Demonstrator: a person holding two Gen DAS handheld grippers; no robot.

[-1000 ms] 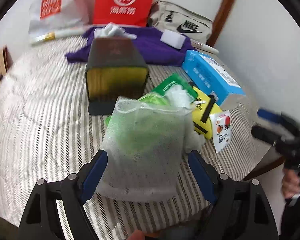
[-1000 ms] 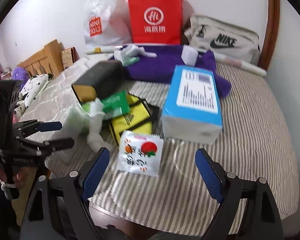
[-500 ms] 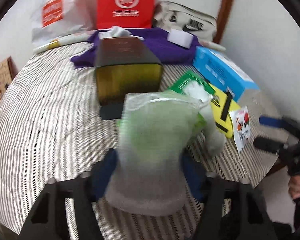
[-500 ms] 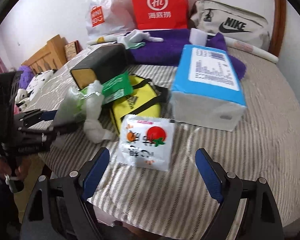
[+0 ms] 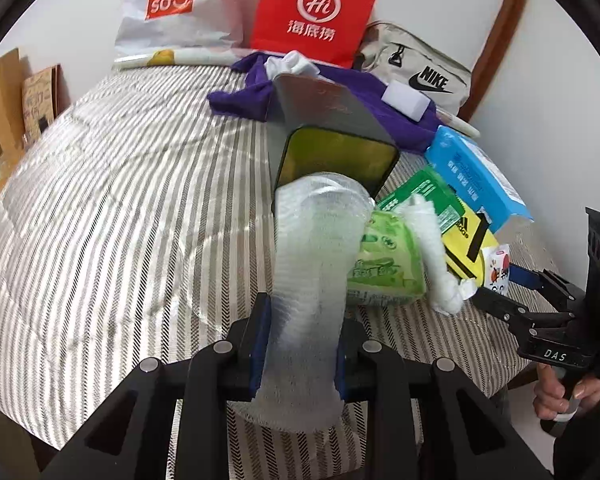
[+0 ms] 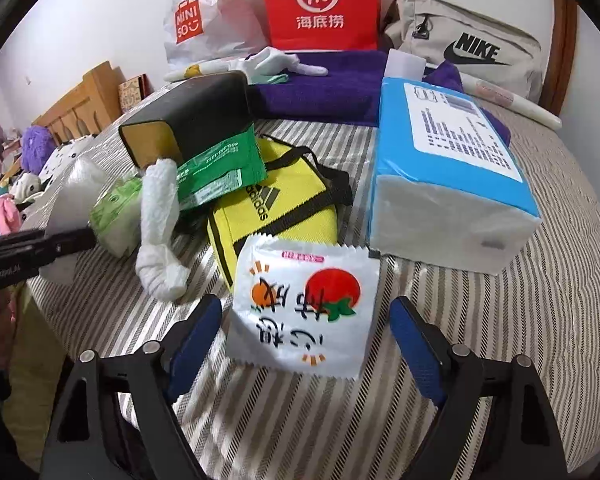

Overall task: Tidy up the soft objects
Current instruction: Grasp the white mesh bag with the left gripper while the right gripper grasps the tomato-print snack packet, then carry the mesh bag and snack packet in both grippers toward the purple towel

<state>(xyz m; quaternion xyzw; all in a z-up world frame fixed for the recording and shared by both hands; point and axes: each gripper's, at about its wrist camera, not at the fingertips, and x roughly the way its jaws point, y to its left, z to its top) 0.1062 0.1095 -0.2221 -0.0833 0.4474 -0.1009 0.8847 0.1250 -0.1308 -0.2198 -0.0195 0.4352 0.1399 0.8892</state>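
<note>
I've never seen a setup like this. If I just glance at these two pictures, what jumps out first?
Probably the red Haidilao paper bag standing against the wall at the back of the striped bed. Up close, the left gripper is shut on a white foam mesh sleeve. The right gripper is open around a white snack packet with a tomato print, beside a yellow Adidas pouch and a blue tissue pack.

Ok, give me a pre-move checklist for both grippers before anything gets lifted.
1. Left gripper shut on the foam sleeve: ok.
2. Sleeve free of the green tissue pack: cannot tell, they sit close together.
3. Right gripper open: ok.
4. White snack packet between its fingers: ok, not yet gripped.
5. Packet free of the yellow adidas bag: not ok, its top edge overlaps the bag.
</note>
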